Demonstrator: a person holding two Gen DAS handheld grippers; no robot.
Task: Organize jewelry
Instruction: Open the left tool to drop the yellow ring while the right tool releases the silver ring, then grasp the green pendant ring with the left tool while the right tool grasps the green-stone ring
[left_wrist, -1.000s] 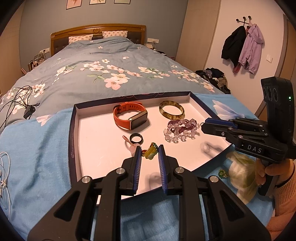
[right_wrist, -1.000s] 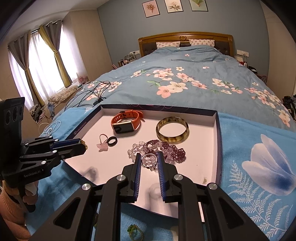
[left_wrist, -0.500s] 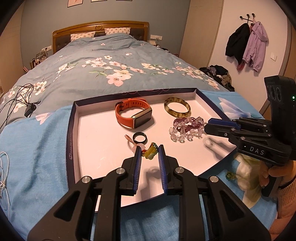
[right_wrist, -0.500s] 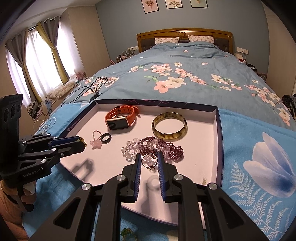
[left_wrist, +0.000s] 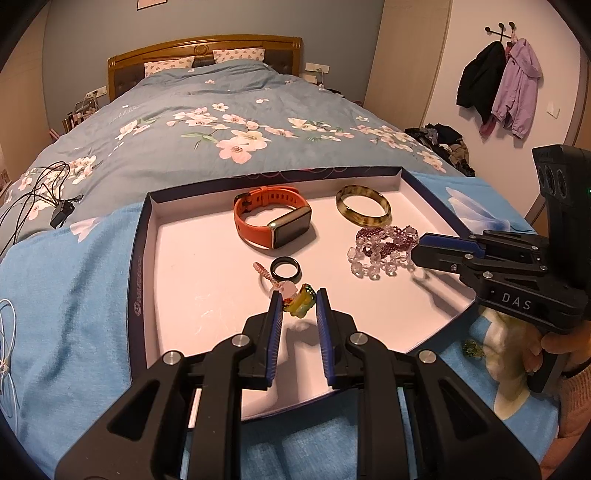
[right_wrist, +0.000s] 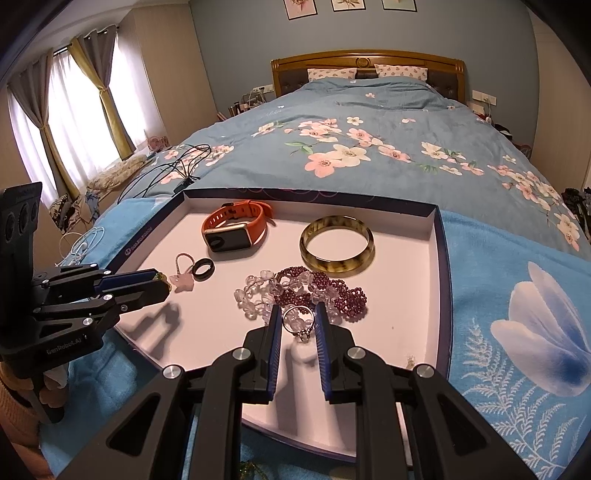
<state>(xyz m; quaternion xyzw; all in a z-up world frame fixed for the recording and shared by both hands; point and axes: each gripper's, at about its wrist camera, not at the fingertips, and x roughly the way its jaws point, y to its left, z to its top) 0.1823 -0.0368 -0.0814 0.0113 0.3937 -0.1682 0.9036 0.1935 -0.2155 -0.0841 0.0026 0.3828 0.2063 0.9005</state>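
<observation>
Both claws have crept forward over the tray (left_wrist: 142, 266); I grip a green charm (left_wrist: 300, 303) in my left claw (left_wrist: 298, 308) and a ring (right_wrist: 297, 323) in my right claw (right_wrist: 297, 322), above its near edge. Next: lower, release.

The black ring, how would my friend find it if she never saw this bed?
Look in the shallow tray on the bed. In front of the orange watch lies the black ring, beside a pink star charm. It is the only plain, dark little band there.

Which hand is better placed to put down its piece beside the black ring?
Left. The left gripper holds a yellow-green piece right next to the black ring; the right gripper holds a silver ring over the beads.
</observation>
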